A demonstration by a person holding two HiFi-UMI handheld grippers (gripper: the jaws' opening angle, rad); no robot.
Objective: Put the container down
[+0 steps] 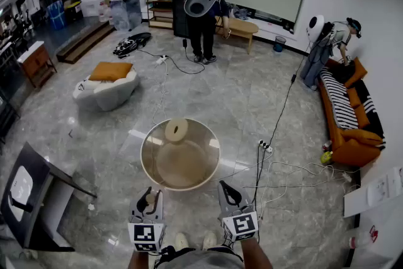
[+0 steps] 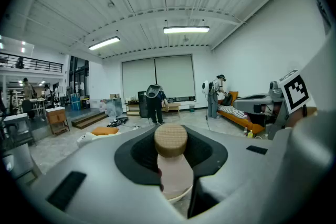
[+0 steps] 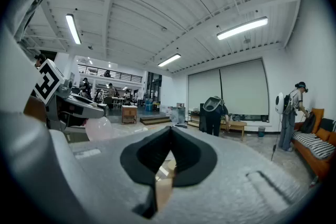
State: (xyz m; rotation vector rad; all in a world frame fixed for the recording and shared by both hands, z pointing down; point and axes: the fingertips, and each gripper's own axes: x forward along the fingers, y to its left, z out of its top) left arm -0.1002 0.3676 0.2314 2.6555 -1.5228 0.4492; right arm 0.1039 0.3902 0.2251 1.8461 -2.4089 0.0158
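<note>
The head camera is looking steeply down onto the floor and the round table point(image 1: 179, 154), catching the left gripper point(image 1: 150, 194) and right gripper point(image 1: 228, 189) at its bottom edge. Each gripper camera is riding low and looking along its own jaws across the room, the right one tilting more toward the ceiling, the left one crowding the container point(image 2: 170, 162). All three are sharing the bending person point(image 1: 204, 22) by the blinds and the orange sofa point(image 1: 352, 138).

An orange sofa point(image 1: 348, 118) lines the wall at three o'clock. A white pouf point(image 1: 101, 95) carrying an orange cushion point(image 1: 110, 70) sits at ten o'clock. One person point(image 1: 203, 31) bends over at twelve o'clock.
</note>
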